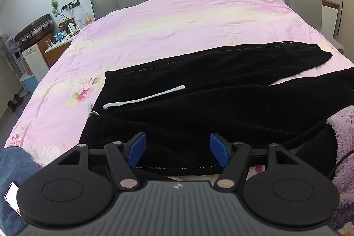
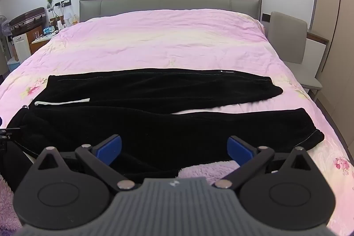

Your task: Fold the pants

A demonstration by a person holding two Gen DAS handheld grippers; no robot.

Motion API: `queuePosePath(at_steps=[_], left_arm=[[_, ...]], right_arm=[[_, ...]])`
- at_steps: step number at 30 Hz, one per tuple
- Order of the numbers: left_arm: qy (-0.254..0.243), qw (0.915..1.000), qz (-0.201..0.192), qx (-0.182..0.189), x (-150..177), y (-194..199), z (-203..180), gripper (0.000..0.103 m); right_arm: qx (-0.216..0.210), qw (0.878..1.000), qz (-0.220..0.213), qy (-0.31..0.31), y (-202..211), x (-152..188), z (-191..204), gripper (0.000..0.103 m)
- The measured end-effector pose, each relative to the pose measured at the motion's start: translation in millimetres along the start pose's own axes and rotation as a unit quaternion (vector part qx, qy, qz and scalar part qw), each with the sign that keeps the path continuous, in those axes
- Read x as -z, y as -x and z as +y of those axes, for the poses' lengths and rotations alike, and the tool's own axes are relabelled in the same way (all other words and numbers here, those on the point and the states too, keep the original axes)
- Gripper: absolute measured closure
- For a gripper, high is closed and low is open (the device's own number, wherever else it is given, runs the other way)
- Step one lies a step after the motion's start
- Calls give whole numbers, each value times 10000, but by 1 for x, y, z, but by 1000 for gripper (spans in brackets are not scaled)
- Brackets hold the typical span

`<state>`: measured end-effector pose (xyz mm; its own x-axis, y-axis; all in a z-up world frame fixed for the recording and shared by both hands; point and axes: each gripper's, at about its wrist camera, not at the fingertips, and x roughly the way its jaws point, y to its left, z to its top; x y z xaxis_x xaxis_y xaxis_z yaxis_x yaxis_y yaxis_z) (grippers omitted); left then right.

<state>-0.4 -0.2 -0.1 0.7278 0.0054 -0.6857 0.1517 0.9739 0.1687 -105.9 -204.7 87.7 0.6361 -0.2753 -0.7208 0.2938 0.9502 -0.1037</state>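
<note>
The left gripper (image 1: 178, 148) hangs wide open over the near hem of the black pants (image 1: 199, 103), its blue pads apart with only cloth showing between them and nothing pinched. The right gripper (image 2: 174, 149) is spread as wide, empty too, poised above the near leg of the pants (image 2: 154, 125).

The pants lie flat across the pink bedspread (image 2: 166, 41), waistband toward the bedside cabinet end of the bed, legs splayed in a narrow V with a sliver of bedspread between them. The white drawstring (image 1: 143, 97) lies on the waist end.

The fabric looks plush, velvety and limp, so it should be light, drape at once when lifted and sag between two holds; it will likely need a pinch on the doubled waistband seam and on a cuff, where the stitched edges give something firm to bite.

The pants are so dark that creases and layers barely show. The left wrist view cuts off the near cuff, and a fluffy lilac sleeve (image 2: 208, 169) covers part of the near edge.
</note>
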Motion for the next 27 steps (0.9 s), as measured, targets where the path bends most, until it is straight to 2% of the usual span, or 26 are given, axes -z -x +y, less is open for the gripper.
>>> queuePosePath(at_steps=[27], left_arm=[[-20,10000,71,31,0,0,0,25]], right_arm=[[12,10000,51,-43,0,-2,0,5]])
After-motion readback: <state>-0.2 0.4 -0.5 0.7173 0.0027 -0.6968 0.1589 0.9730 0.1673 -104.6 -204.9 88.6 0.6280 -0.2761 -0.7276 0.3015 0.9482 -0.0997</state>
